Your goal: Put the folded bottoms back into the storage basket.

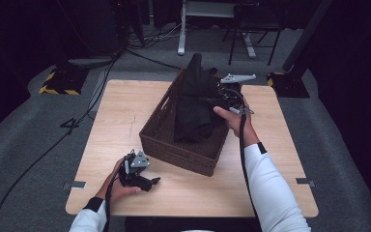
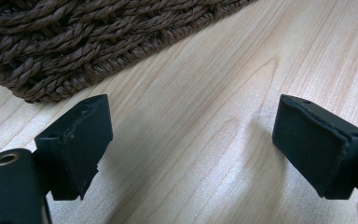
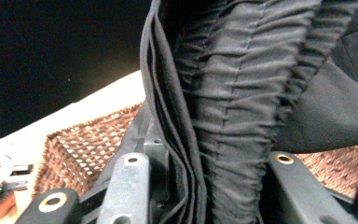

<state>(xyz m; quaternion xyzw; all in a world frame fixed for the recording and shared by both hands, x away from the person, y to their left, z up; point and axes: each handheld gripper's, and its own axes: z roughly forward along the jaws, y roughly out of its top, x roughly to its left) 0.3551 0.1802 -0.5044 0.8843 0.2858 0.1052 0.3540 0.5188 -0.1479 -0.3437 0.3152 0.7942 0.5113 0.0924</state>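
Your right gripper [image 1: 222,99] has its fingers clamped shut on a black cloth [image 1: 195,99], which you hold up over the wicker basket [image 1: 174,145]. The cloth's lower end hangs down inside the basket, so how much of it already lies on the basket floor is hidden from the high view. In the right gripper view the gathered, pleated cloth [image 3: 233,102] rises straight out from between the fingers; the fingertips themselves are buried under its folds and cannot be made out. The basket [image 3: 84,144] shows behind, cut off by the cloth. The far part of that view is too dark to read.

Your left gripper [image 1: 142,176] rests on the bench [image 1: 121,111], just in front of the basket's near corner. Its fingers [image 2: 81,140] stand well apart with nothing between them but bare wood grain, and the basket's woven wall [image 2: 74,46] is cut off at the top.

No label, brand or writing is readable on the cloth, basket or grippers.
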